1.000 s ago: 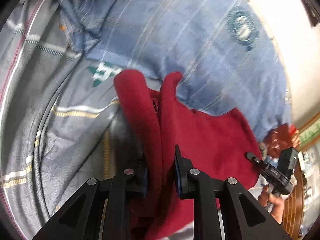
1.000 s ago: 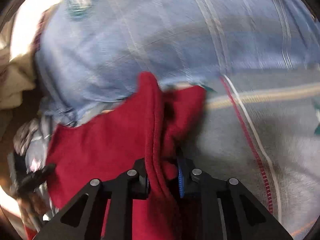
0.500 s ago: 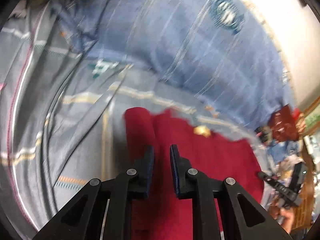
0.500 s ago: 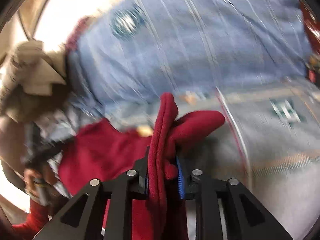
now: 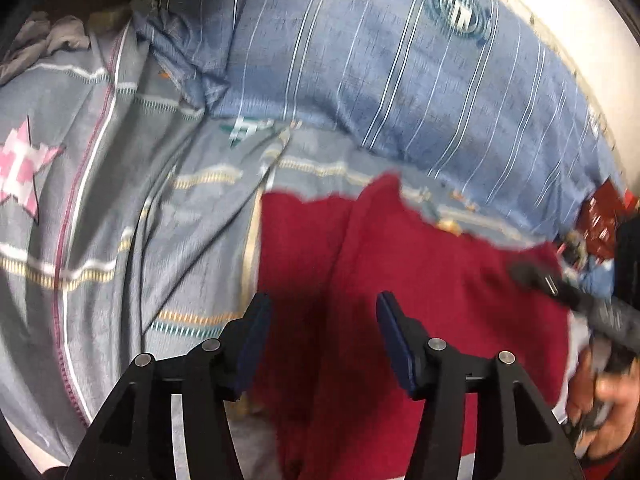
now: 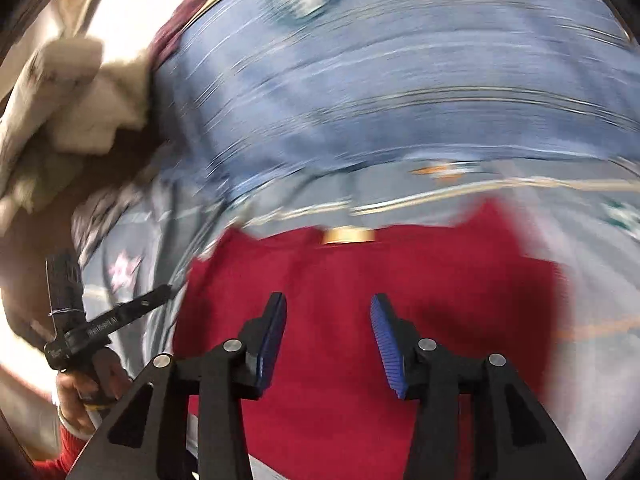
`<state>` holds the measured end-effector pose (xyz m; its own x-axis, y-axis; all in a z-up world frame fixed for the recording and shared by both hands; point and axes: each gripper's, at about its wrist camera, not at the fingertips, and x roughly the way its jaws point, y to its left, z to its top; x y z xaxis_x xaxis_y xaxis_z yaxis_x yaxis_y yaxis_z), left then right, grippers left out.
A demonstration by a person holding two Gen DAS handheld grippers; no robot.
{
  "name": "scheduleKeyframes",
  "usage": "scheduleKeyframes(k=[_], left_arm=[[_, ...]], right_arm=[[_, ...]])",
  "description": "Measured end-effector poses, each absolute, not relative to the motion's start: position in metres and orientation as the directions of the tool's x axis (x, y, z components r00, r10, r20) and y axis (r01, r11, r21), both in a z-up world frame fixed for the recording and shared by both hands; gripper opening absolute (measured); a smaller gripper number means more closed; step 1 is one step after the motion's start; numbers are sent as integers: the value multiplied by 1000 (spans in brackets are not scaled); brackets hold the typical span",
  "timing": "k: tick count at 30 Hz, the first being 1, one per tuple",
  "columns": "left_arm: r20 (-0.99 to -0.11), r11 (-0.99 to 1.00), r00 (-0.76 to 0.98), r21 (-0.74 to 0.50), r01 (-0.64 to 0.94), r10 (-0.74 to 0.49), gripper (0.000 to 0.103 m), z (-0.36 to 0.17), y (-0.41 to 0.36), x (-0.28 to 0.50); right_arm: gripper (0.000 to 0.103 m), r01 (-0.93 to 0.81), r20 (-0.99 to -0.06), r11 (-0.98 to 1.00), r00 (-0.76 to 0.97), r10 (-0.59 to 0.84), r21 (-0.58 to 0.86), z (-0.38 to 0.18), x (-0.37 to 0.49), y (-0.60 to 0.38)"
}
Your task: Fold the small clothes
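Grey patterned bedspread [image 5: 120, 240] covers the bed, a blue striped pillow [image 5: 400, 80] at its far side. Red garment [image 5: 420, 280] lies spread on the bedspread, near the pillow.

Left tool [image 5: 322, 332]: jaws opening, partly wide, nothing pinched, red cloth beneath. Right tool [image 6: 328, 336]: same, opening over the garment, empty.

Step looks like a release after laying a fold. Best done by lifting clear without snagging the cloth, then checking edges line up.

Right view badly smeared; garment's near edge cut off; its type unclear.
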<state>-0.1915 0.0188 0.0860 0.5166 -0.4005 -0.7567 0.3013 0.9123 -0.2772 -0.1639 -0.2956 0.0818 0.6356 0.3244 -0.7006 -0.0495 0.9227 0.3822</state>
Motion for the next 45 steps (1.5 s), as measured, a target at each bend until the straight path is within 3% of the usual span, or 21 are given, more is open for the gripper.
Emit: scheduleKeyframes(k=[2, 6, 10, 21, 26, 33, 42, 45], left_arm=[[-781, 924, 501, -261, 278, -371, 54, 75, 20, -190], [-789, 924, 485, -282, 258, -377, 67, 67, 24, -183], [-794, 931, 493, -252, 265, -355, 67, 66, 16, -181], [-793, 929, 490, -264, 257, -361, 69, 59, 20, -172], [-794, 930, 490, -263, 257, -360, 72, 57, 20, -169], [-795, 936, 500, -247, 252, -344, 80, 54, 19, -168], [-782, 919, 493, -263, 293, -381, 79, 55, 30, -174], [-778, 909, 481, -280, 309, -403, 79, 54, 36, -178]], right_arm=[[45, -110, -723, 926, 594, 353, 361, 68, -131, -261], [43, -182, -754, 920, 529, 390, 348, 44, -79, -208], [43, -214, -802, 930, 473, 365, 297, 18, -42, -171], [44, -190, -790, 937, 505, 349, 292, 29, -54, -176], [58, -161, -776, 949, 546, 315, 271, 32, -80, -192], [60, -169, -696, 952, 652, 302, 254, 10, -98, -195], [71, -200, -679, 933, 642, 356, 300, 10, -98, -199], [84, -243, -678, 916, 617, 399, 318, 11, -96, -196]])
